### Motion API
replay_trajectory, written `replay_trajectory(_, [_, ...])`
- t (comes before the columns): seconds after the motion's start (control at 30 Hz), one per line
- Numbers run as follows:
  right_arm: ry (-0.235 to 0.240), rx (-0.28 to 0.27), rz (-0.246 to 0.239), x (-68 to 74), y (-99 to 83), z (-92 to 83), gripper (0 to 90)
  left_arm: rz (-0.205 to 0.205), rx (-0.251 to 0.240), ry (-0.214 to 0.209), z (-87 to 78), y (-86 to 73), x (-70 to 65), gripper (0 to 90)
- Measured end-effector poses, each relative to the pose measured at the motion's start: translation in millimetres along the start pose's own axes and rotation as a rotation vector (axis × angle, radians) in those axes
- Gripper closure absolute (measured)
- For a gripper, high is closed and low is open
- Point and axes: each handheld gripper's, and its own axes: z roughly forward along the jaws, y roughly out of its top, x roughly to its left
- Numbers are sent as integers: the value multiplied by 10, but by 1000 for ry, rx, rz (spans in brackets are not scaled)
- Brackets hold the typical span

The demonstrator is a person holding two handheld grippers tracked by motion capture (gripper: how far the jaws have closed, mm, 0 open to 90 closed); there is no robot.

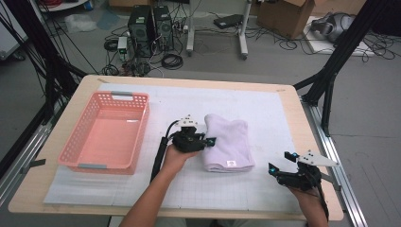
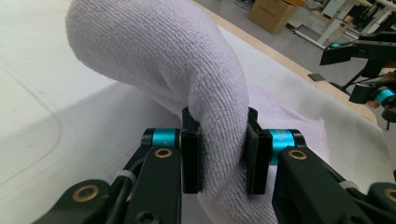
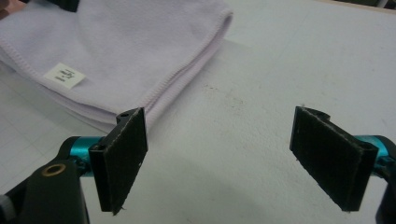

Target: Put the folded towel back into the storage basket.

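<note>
We've got the left gripper (image 1: 208, 141) clamped on the towel (image 1: 228, 142), and our left gripper view shows it plainly: both black pads squeeze a thick fold of the lavender cloth, which bulges up between the jaws and arches away over the mat (image 1: 265, 113). From the high view, the towel lies folded in the middle of the table (image 1: 293, 101), on the white gridded mat, with its left edge at that gripper and the rest of it flat, a small white label (image 1: 231, 163) near its front edge. The pink basket (image 1: 75, 142) sits to the left, well apart from the towel, with the left hand (image 1: 176, 157) between them. Over on our right, the right gripper (image 1: 283, 161) sits near the front right corner of the mat, apart from the towel and pointing toward it. Our right gripper view settles its state: jaws spread wide, nothing between the pads but bare mat, with the towel's folded edge and label (image 3: 64, 75) lying just beyond the left pad. In the left gripper view we can also pick out the right gripper (image 2: 369, 70) farther off at the right edge, past the towel.
</note>
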Motion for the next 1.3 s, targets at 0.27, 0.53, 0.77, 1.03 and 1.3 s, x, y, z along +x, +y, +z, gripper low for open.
replay_trajectory(0.27, [2,-4,-5,11,12,13,177,48,-43,11,-332,-14,22,732])
replay_trajectory(0.53, [6,-2,-11,31,29,25,177,80,-90,-10,-551,37,-20,733])
replay_trajectory(0.77, [9,-10,-11,39,38,18,177,104,-138,-40,-725,158,-71,735])
replay_trajectory(1.03, [15,-20,-17,49,54,14,177,122,-181,-42,-1033,280,-15,735])
replay_trajectory(1.3, [15,-19,-16,50,54,26,177,124,-219,-66,-1300,340,44,735])
